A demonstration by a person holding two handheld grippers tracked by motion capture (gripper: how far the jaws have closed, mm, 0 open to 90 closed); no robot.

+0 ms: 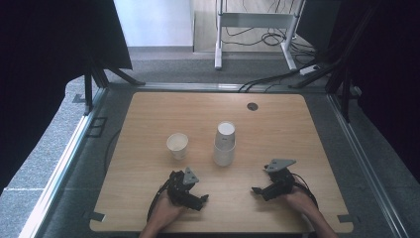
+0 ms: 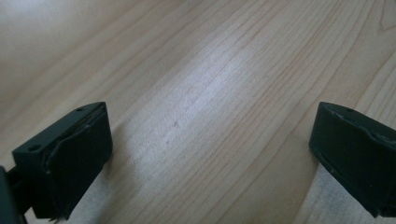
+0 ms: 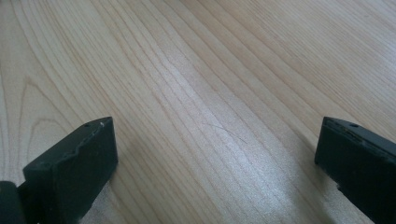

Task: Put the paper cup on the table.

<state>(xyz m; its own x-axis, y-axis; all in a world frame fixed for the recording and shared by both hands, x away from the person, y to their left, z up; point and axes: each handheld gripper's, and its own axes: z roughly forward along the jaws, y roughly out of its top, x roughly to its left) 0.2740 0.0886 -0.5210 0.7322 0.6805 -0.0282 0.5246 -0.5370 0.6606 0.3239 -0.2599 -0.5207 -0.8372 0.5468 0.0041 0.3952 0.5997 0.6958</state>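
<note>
A single white paper cup (image 1: 177,145) stands upright, mouth up, left of the table's middle. To its right is a taller stack of white paper cups (image 1: 224,144), turned upside down. My left gripper (image 1: 202,199) rests low over the wood near the front edge, below the single cup, jaws wide apart. My right gripper (image 1: 257,190) sits near the front right, below the stack, also open. In the left gripper view the left gripper (image 2: 212,140) has only bare wood between its jaws. The right gripper (image 3: 217,149) likewise frames bare table in its own view.
The wooden table (image 1: 148,111) has a round cable hole (image 1: 252,106) at the back right. Black cables trail from both grippers toward the front edge. Beyond the table are a grey floor, metal frame rails and a white desk leg (image 1: 218,34).
</note>
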